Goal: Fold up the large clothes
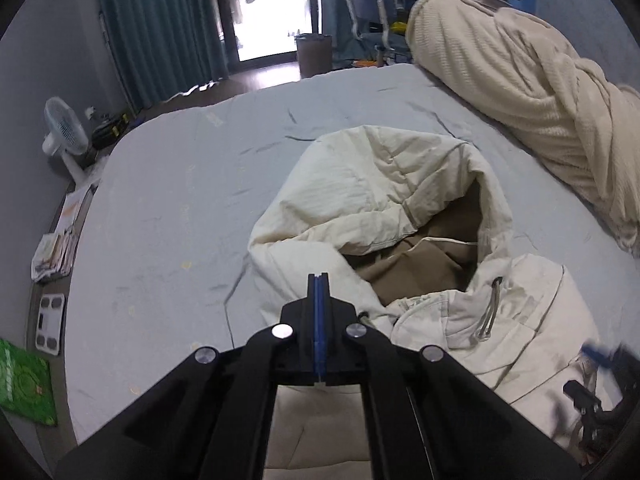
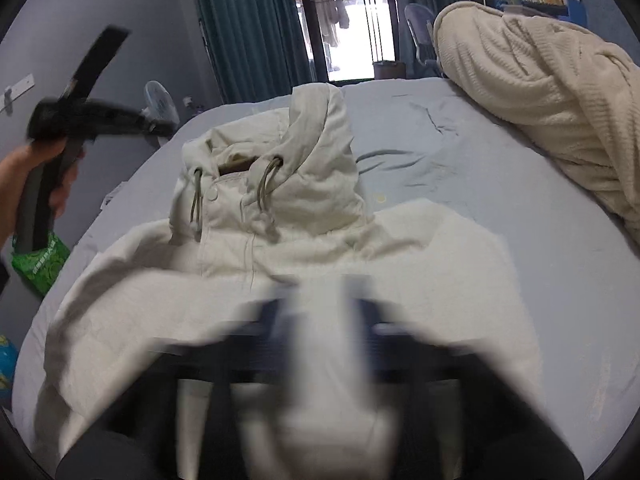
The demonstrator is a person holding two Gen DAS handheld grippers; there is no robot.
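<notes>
A cream hooded jacket (image 1: 360, 192) lies on the light blue bed sheet (image 1: 168, 208), hood up, brown lining showing inside. It also shows in the right wrist view (image 2: 280, 248), front up, with two drawstrings. My left gripper (image 1: 318, 280) is shut and empty, held above the jacket's collar. In the right wrist view the left gripper (image 2: 114, 38) is raised at the far left, in a hand. My right gripper (image 2: 320, 292) is blurred by motion; its jaws stand apart over the jacket's chest, with nothing between them.
A rolled cream blanket (image 1: 528, 92) lies along the bed's right side. A fan (image 1: 66, 132), a scale (image 1: 50, 322) and a green bag (image 1: 26, 388) are on the floor to the left. A bin (image 1: 314, 54) and a chair (image 1: 368, 12) stand beyond the bed.
</notes>
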